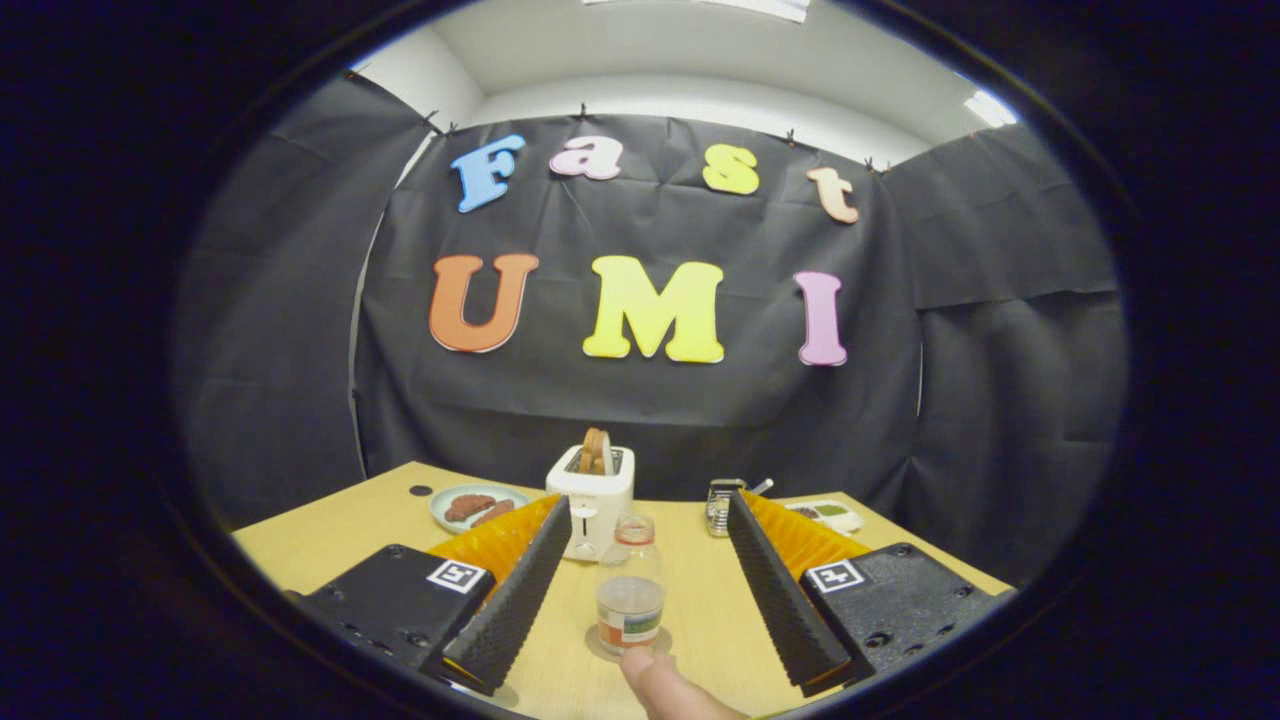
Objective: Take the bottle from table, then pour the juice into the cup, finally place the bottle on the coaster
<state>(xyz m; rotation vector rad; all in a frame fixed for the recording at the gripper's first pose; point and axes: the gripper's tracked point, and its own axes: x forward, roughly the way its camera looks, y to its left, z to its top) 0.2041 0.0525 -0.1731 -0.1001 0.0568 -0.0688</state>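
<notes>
A clear plastic bottle (630,583) with a little reddish juice at its bottom and a coloured label stands upright on a round coaster (630,645) on the yellow table (330,545). It sits between my two fingers, apart from both. My gripper (640,640) is open, its fingers spread wide on either side. A person's fingertip (668,685) touches the coaster's near edge just in front of the bottle. I cannot make out a cup for certain.
A white toaster (592,500) with bread slices in it stands beyond the bottle. A plate (478,506) with brown food lies to its left. A small metal object (722,503) and a white dish (830,514) sit at the back right.
</notes>
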